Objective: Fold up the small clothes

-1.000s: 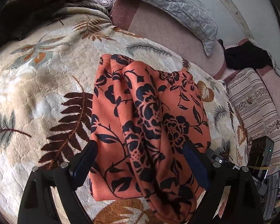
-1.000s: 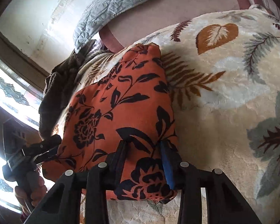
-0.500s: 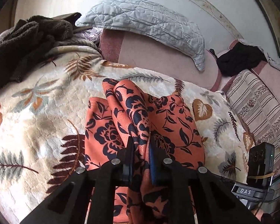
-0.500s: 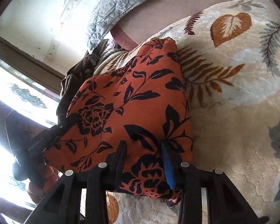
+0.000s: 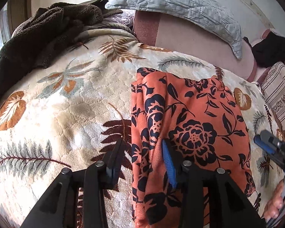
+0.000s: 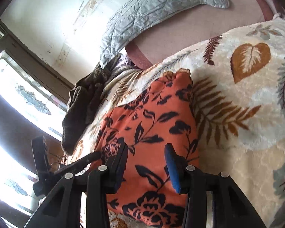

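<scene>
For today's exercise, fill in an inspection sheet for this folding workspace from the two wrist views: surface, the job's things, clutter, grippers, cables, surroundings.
Surface: cream leaf-print blanket, plush, over a pink sheet.
Job's things: orange floral garment lying folded on the blanket, a ridge along its left edge.
Clutter: brown fleece item heaped at the far left; black cloth far right; grey quilted pillow at the head end.
Grippers: left gripper has just been opening, its jaws astride the garment's left edge, not pinching; right gripper open above the garment.
Cables: nothing seen for certain.
Surroundings: white wall, patterned window, striped cloth at right.
</scene>
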{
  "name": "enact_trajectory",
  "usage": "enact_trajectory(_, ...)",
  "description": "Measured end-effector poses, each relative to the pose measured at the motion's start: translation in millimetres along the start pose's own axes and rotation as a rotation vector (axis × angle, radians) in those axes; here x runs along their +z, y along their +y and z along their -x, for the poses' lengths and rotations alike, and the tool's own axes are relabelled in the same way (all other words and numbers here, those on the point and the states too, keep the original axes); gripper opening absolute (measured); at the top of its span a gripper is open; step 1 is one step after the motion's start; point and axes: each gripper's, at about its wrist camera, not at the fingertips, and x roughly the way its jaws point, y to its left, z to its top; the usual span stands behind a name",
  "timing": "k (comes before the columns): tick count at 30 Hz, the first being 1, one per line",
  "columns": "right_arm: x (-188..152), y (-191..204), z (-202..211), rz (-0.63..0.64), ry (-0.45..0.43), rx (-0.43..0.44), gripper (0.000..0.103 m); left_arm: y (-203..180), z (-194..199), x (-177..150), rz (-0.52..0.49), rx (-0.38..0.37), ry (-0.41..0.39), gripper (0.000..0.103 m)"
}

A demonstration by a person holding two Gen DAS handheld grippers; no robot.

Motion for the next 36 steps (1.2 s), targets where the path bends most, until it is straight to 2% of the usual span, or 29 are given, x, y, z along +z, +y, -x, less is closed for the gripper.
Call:
enact_trajectory(3, 20, -3, -16, -0.026, -0.003, -0.001, 0.044, -4, 0, -5, -0.046, 0.035, 0.011, 0.043)
enact_trajectory(8, 42, -11, -62, -0.040, 0.057, -0.011, 0.044, -7, -6, -15, -0.105, 0.097, 0.013, 0.053)
enact_trajectory(11, 42, -23, -93, -0.061, 0.120, -0.043, 0.045, -7, -12, -18, -0.118, 0.143, 0.015, 0.065)
enact_trajectory(16, 42, -9, -70, -0.018, 0.107, -0.061, 0.045, -9, -4, -16, -0.111, 0.166, 0.003, 0.067)
enact_trajectory(19, 31, 4, -43, 0.011, 0.118, -0.037, 0.046, -14, 1, -19, -0.130, 0.202, -0.016, 0.067)
enact_trajectory(22, 15, 22, -25, 0.059, 0.141, -0.065, 0.046, -18, 5, -23, -0.147, 0.228, -0.027, 0.067)
enact_trajectory(25, -11, 30, -16, 0.098, 0.202, -0.092, 0.046, -18, 7, -26, -0.138, 0.232, -0.030, 0.067)
enact_trajectory(28, -45, 22, -19, 0.090, 0.277, -0.132, 0.046, -19, 9, -30, -0.143, 0.235, -0.034, 0.067)
enact_trajectory(30, -58, 24, -17, 0.135, 0.266, -0.160, 0.047, -19, 10, -32, -0.148, 0.239, -0.035, 0.067)
enact_trajectory(33, -56, 33, -15, 0.176, 0.272, -0.187, 0.046, -19, 12, -33, -0.155, 0.243, -0.039, 0.067)
enact_trajectory(36, -43, 36, -8, 0.155, 0.211, -0.137, 0.047, -20, 12, -33, -0.159, 0.244, -0.040, 0.067)
